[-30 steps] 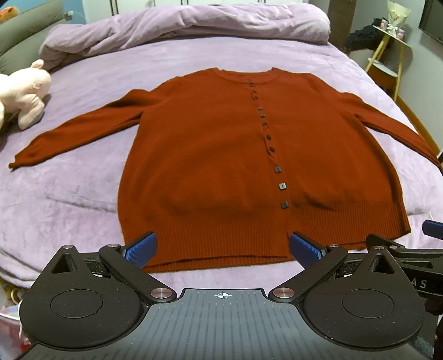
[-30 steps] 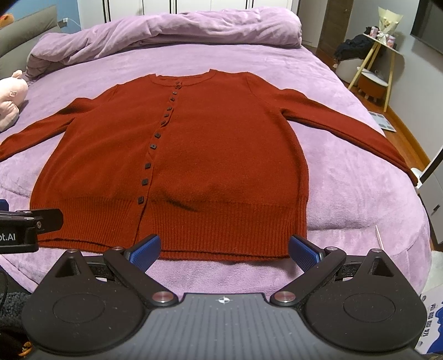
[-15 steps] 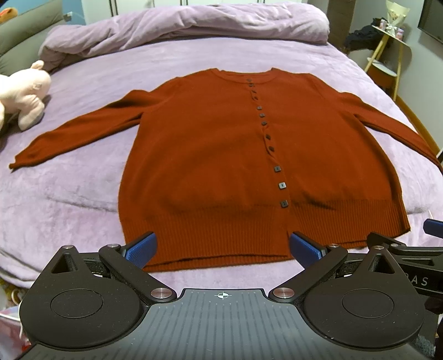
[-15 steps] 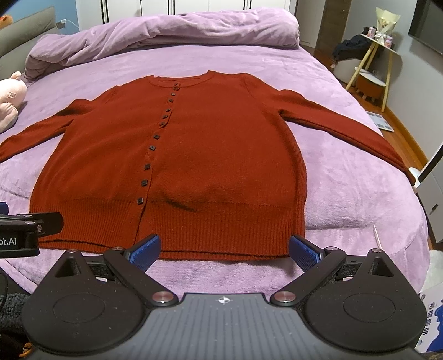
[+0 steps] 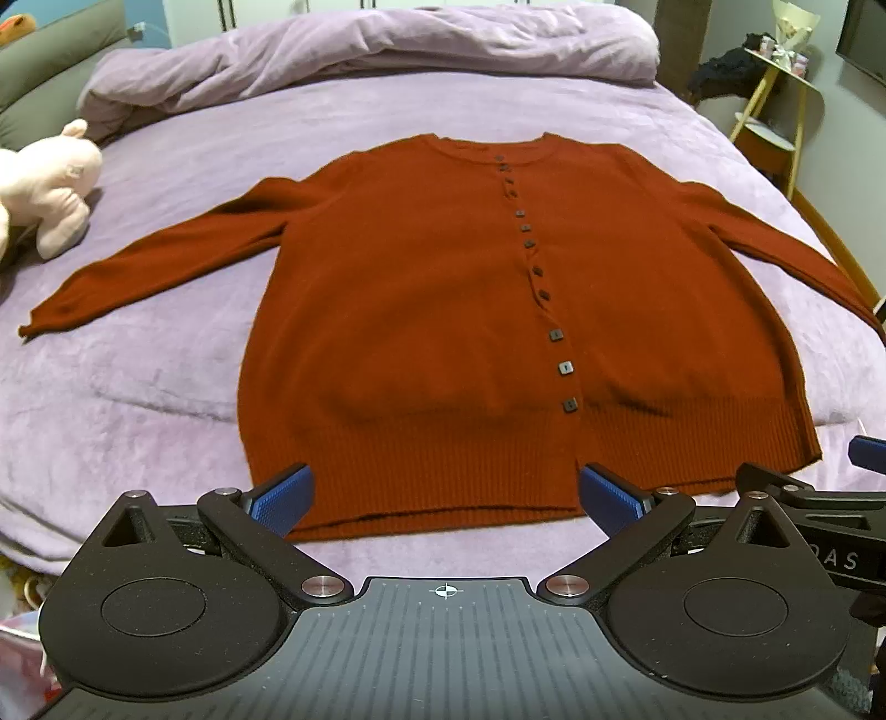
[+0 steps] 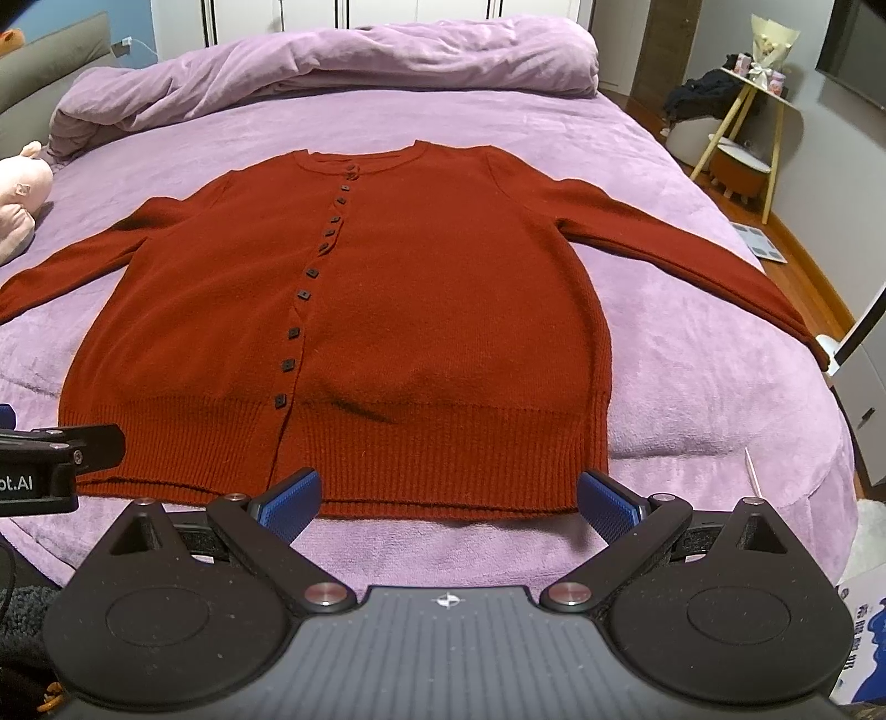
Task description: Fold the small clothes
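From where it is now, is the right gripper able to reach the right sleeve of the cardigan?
Probably yes. The right gripper is open near the hem, and the right sleeve lies flat on the bed with nothing on or before it.

A home bedroom. A bed covered in a lilac plush spread fills the view, with a rumpled duvet at its head, a pink soft toy beside it, white wardrobe doors behind, and a yellow-legged side table along the wall.
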The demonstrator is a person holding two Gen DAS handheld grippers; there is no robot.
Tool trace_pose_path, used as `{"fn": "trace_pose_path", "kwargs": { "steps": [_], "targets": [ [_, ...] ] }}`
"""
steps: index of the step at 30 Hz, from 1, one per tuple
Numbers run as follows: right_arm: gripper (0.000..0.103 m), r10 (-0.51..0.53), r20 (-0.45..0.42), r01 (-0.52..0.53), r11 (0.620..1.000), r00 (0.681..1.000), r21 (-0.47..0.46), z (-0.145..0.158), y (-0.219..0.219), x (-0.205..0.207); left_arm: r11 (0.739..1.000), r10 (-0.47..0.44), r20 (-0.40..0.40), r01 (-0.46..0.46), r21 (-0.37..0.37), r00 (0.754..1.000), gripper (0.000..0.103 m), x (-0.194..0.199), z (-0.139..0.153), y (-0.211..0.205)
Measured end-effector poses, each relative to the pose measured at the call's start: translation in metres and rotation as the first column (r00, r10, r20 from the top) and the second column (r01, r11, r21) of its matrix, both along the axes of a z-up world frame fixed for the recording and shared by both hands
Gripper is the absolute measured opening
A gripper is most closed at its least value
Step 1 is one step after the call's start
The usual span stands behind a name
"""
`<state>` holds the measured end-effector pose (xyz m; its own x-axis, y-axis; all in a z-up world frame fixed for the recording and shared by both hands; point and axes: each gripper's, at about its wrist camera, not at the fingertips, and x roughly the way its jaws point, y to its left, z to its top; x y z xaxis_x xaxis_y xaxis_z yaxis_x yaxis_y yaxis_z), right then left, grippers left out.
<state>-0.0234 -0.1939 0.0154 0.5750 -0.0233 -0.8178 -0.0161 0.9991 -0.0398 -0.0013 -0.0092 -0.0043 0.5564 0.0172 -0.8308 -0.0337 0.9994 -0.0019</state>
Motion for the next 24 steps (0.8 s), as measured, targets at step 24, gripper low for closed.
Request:
{"fn": "trace_pose_path", "kwargs": {
  "steps": [24],
  "targets": [
    [0.099, 0.016, -0.013, -0.015, 0.999, 1.0, 0.034, -0.0012, -0.002, 0.004, 1.0, -0.007, -0.028, 0.006, -0.013, 1.0, 0.103, 0.0061, -0.0054, 0.0015]
  ]
}}
